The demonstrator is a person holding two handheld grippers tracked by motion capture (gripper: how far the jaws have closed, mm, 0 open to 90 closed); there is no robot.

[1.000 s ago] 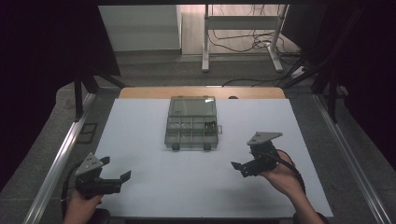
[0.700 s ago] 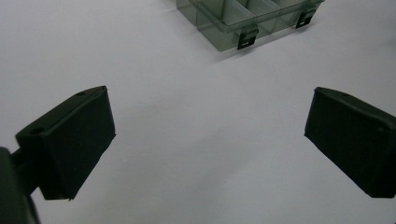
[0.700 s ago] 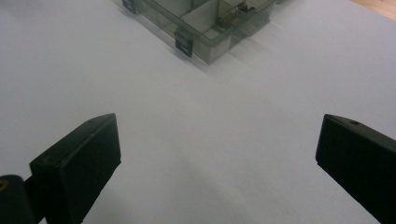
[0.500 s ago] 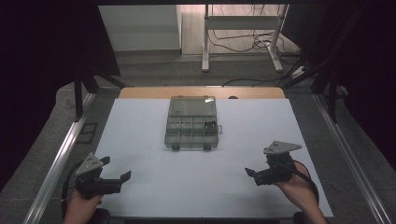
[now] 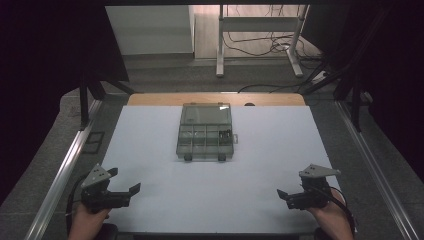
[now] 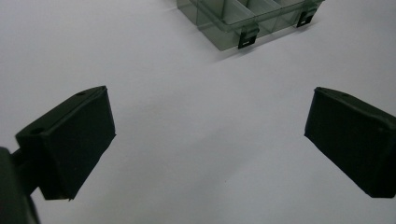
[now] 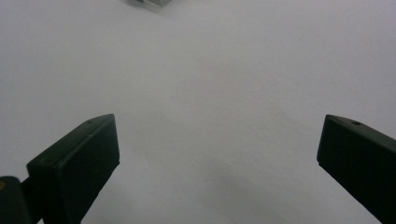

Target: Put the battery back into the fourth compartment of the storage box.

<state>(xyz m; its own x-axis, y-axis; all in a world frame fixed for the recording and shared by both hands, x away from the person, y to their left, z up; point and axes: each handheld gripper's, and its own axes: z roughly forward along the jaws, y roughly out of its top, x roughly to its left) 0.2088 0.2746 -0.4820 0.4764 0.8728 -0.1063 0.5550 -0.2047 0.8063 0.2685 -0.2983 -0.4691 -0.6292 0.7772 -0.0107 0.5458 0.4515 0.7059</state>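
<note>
A clear compartment box (image 5: 205, 131) sits mid-table, lid open, one small dark item (image 5: 224, 134) inside — left gripper (image 5: 125, 192) and right gripper (image 5: 283, 196) both gape wide, holding nothing.

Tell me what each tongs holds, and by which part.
Nothing. Left tongs and right tongs are open and empty, well short of the box.

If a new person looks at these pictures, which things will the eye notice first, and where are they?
First comes the clear compartment box, lying alone at the middle of the white table, toward its far edge, with two dark latches on its near side. Next come the left gripper and the right gripper, held low at the near corners, both with jaws wide open and nothing between them.
</note>
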